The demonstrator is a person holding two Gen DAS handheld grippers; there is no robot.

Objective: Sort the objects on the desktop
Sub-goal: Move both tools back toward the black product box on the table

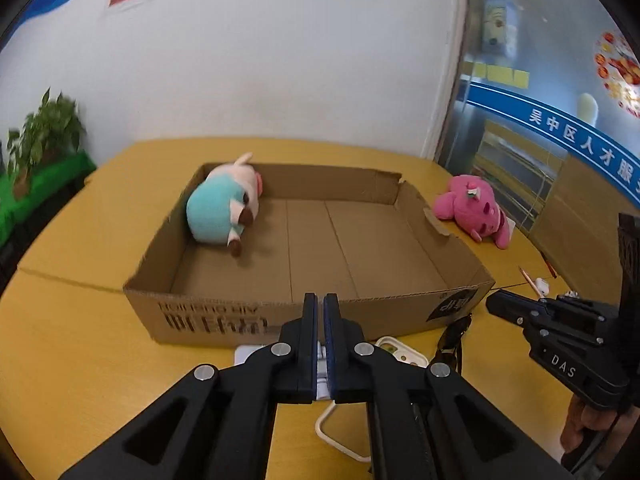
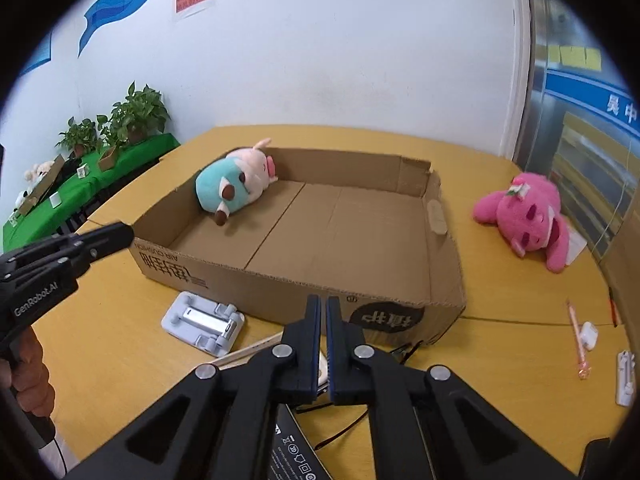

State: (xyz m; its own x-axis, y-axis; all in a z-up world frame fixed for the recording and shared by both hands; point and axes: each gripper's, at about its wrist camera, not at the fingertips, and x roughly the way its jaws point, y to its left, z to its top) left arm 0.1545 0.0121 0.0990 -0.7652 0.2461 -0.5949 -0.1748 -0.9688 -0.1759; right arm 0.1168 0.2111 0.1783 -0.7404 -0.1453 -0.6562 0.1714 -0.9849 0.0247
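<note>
1. The left gripper (image 1: pixel 321 300) has its jaws drawn together with only a thin slit between the blue pads; nothing sits between the tips. It hangs just in front of the cardboard box (image 1: pixel 224 322), above a white phone stand (image 2: pixel 203 321) that lies on the table against the box's near wall.
2. The right gripper (image 2: pixel 323 303) is likewise pressed nearly closed and empty at the tips, in front of the box's near right corner.
3. Under the right gripper, close to the box's near wall, lie a pair of dark-framed glasses (image 2: pixel 404 351) and a black device with printed symbols (image 2: pixel 296 456).
4. Inside the box, in its far left corner, rests a teal-and-pink plush (image 1: pixel 224 204) on its side.
5. Right of the box, on the yellow table (image 1: pixel 80 360), lies a pink plush bear (image 2: pixel 528 216).
6. Further right of the box's near corner sit a pink pen (image 2: pixel 578 340) and a small white case (image 2: pixel 589 334).
</note>
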